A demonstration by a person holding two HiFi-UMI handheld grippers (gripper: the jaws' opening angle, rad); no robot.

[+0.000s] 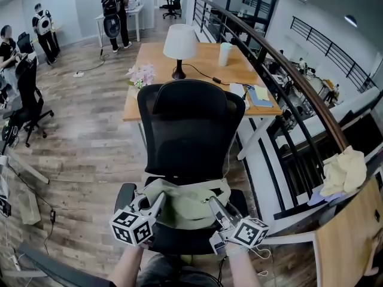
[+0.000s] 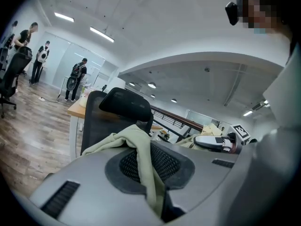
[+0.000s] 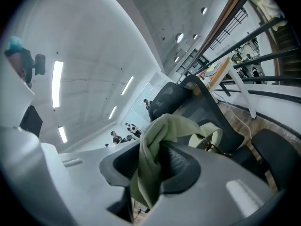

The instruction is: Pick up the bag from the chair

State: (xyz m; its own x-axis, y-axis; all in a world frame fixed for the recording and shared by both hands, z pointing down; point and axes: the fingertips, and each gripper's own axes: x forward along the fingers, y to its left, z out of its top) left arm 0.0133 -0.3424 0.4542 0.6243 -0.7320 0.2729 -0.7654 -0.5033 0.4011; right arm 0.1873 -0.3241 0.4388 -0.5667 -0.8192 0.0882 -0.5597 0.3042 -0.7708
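A pale green cloth bag (image 1: 185, 203) lies on the seat of a black mesh office chair (image 1: 190, 130) in the head view. My left gripper (image 1: 157, 207) is at the bag's left side, shut on a fold of its fabric (image 2: 146, 171). My right gripper (image 1: 213, 205) is at the bag's right side, shut on another bunch of the fabric (image 3: 149, 166). In both gripper views the cloth runs pinched between the jaws. The bag's underside is hidden against the seat.
Behind the chair stands a wooden desk (image 1: 155, 70) with a white lamp (image 1: 180, 43), flowers (image 1: 142, 75) and a cup (image 1: 225, 53). A black railing (image 1: 287, 88) runs along the right. A yellow cloth (image 1: 344, 171) hangs on it. Several people (image 1: 114, 11) stand far back.
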